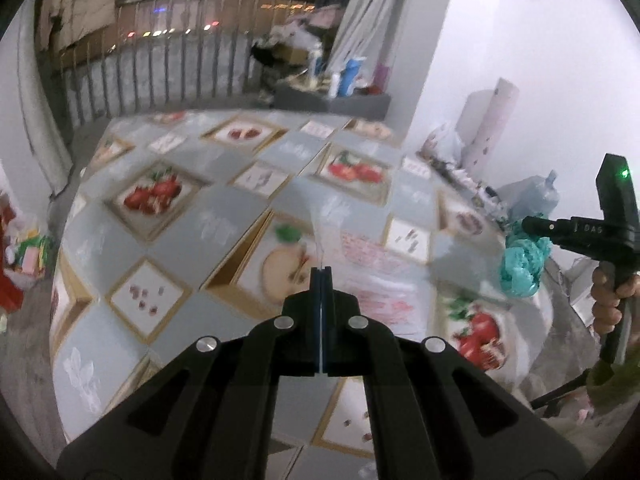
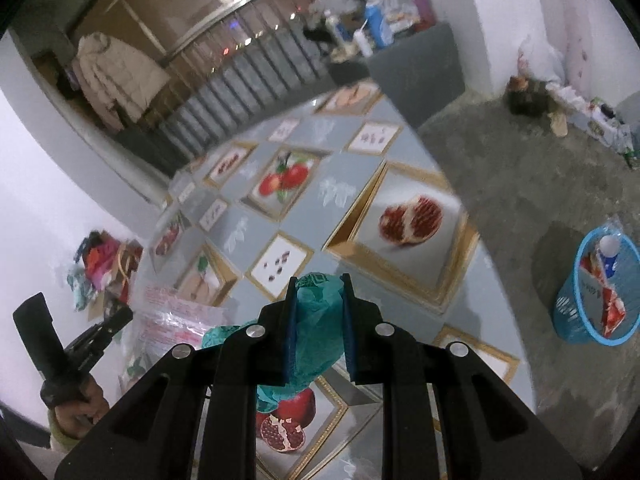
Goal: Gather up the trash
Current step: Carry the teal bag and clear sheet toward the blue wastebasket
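My right gripper (image 2: 320, 280) is shut on a crumpled teal plastic bag (image 2: 316, 332), which bulges between the blue pads and hangs below them. In the left wrist view that gripper (image 1: 527, 225) is at the right edge, the teal bag (image 1: 520, 268) dangling from it. My left gripper (image 1: 321, 272) is shut, pinching the edge of a clear plastic wrapper with red print (image 1: 376, 276) above the table. The right wrist view has this gripper (image 2: 120, 318) at lower left, the wrapper (image 2: 176, 320) spreading from its tip. A blue mesh basket (image 2: 596, 292) with trash in it stands on the floor at the right.
Both grippers hover over a table (image 2: 340, 196) covered with a grey cloth printed with fruit pictures. Behind it run a metal railing (image 1: 168, 76) and a grey cabinet (image 2: 416, 76) with bottles. Clutter lies along the walls. Bare concrete floor (image 2: 520, 184) surrounds the basket.
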A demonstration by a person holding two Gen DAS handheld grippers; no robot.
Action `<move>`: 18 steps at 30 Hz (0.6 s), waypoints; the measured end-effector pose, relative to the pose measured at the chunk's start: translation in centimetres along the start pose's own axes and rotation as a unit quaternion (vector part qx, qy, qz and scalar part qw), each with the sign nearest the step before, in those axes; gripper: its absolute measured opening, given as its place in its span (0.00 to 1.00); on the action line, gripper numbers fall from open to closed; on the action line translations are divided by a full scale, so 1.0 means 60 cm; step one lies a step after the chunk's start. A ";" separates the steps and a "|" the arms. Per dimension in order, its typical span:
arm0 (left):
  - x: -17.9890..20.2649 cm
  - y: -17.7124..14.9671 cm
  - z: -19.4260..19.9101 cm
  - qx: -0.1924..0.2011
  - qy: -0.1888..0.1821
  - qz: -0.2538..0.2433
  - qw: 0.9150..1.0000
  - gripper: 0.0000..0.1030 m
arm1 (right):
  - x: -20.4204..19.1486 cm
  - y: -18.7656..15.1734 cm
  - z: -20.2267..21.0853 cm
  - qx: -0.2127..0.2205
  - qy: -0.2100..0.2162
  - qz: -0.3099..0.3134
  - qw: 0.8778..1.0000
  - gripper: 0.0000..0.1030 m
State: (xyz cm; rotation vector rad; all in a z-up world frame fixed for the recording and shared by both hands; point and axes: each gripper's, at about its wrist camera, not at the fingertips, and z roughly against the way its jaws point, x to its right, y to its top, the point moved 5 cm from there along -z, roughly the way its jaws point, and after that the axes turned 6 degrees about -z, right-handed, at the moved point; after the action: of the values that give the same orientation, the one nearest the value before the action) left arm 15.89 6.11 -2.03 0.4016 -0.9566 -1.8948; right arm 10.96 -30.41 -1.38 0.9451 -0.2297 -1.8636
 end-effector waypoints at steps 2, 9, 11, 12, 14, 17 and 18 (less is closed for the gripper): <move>0.017 0.025 0.008 0.017 -0.011 -0.016 1.000 0.00 | 0.014 0.012 0.032 0.026 -0.001 -0.012 1.000 0.19; 0.108 0.113 0.015 0.065 -0.066 -0.084 0.992 0.00 | 0.082 0.038 0.152 0.120 -0.038 -0.049 0.991 0.19; 0.148 0.139 0.011 0.076 -0.086 -0.107 0.988 0.00 | 0.109 0.043 0.188 0.147 -0.057 -0.063 0.986 0.19; 0.165 0.149 0.009 0.080 -0.095 -0.117 0.985 0.00 | 0.128 0.045 0.210 0.164 -0.072 -0.071 0.981 0.19; 0.211 0.174 0.000 0.087 -0.116 -0.141 0.979 0.00 | 0.161 0.047 0.247 0.191 -0.098 -0.086 0.973 0.19; 0.282 0.207 -0.025 0.085 -0.156 -0.168 0.970 0.00 | 0.217 0.044 0.303 0.229 -0.137 -0.116 0.957 0.19; 0.305 0.216 -0.034 0.082 -0.168 -0.175 0.967 0.00 | 0.243 0.041 0.324 0.243 -0.165 -0.127 0.947 0.19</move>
State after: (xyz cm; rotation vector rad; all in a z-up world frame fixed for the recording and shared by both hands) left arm 15.76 -13.73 8.62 0.3715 -1.3443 -2.2580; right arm -3.80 -48.53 5.72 1.0153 -0.8372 -2.2543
